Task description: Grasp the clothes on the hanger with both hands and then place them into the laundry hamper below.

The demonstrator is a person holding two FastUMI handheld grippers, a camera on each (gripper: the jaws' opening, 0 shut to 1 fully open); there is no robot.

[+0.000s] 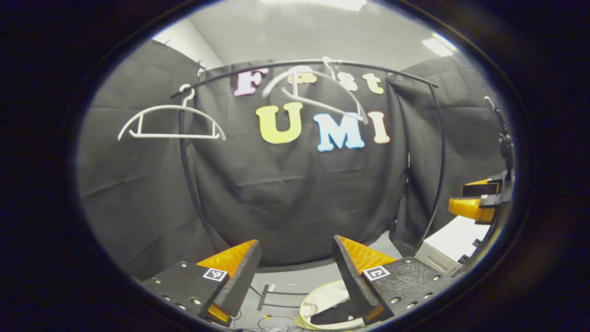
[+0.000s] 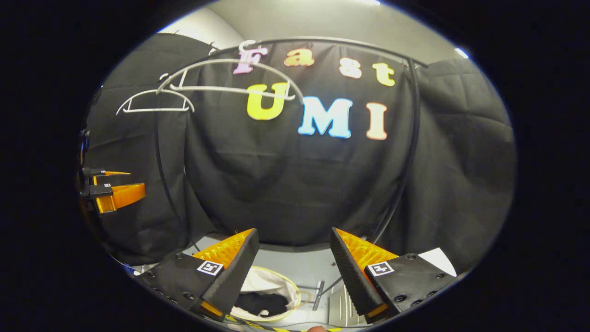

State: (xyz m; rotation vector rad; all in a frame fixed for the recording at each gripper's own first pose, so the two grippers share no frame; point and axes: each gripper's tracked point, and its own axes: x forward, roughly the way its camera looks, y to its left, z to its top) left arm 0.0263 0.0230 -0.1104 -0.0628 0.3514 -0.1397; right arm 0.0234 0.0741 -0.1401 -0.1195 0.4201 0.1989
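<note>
Both grippers, left gripper [image 1: 295, 258] and right gripper [image 2: 292, 251], were open and empty, laundry hamper [image 2: 295, 288] with dark clothes [image 2: 260, 303] sitting straight below, hangers [image 1: 171, 121] bare

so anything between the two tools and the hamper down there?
Nothing visible. Both tools, left and right, are open and empty above the round white laundry hamper, which already holds a dark garment. The two white hangers on the black rail are bare.

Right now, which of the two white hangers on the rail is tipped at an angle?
The hanger in front of the wall's letters: it hangs skewed and blurred. The other hanger, at the rail's left end, hangs level.
</note>
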